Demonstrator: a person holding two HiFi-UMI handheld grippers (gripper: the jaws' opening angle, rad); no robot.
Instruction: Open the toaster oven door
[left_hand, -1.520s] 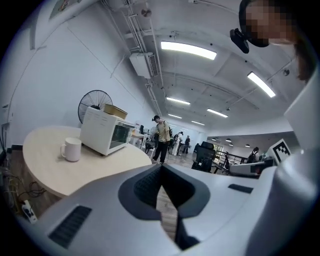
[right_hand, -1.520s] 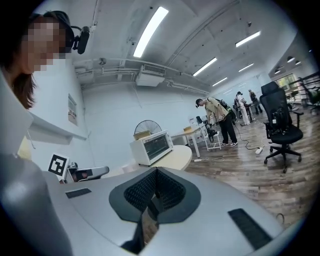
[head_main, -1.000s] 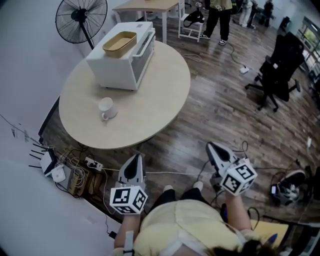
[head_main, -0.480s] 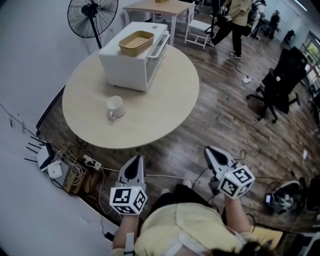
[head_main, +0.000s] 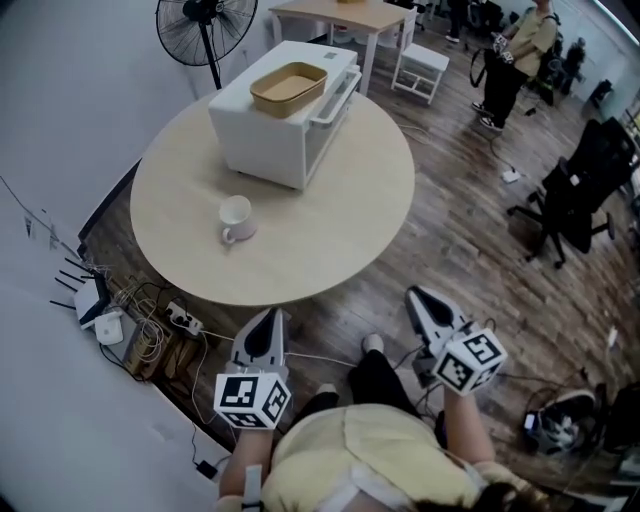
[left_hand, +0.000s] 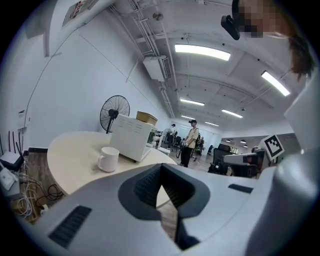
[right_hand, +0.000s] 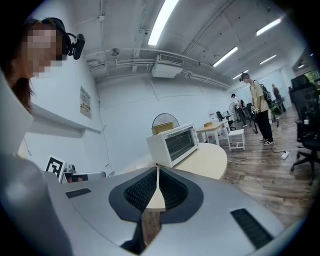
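The white toaster oven (head_main: 285, 110) stands at the far side of the round table (head_main: 330, 240), its door shut, the handle (head_main: 336, 94) facing right. A tan tray (head_main: 290, 88) lies on top of it. In the right gripper view the oven (right_hand: 175, 144) shows its glass door; the left gripper view shows the oven's (left_hand: 131, 141) blank side. My left gripper (head_main: 270, 320) and right gripper (head_main: 416, 298) hover over the wood floor short of the table, both shut and empty, far from the oven. The left gripper's (left_hand: 160, 167) and the right gripper's (right_hand: 157, 169) tips meet.
A white mug (head_main: 237, 218) stands on the table between me and the oven. A standing fan (head_main: 205, 20) is behind the table. Cables and a power strip (head_main: 150, 335) lie on the floor at left. An office chair (head_main: 585, 190) and a person (head_main: 515, 60) are at right.
The table and oven have slid down and right in the head view, closer to me. Both grippers stay shut near my body. The person in the background has walked right.
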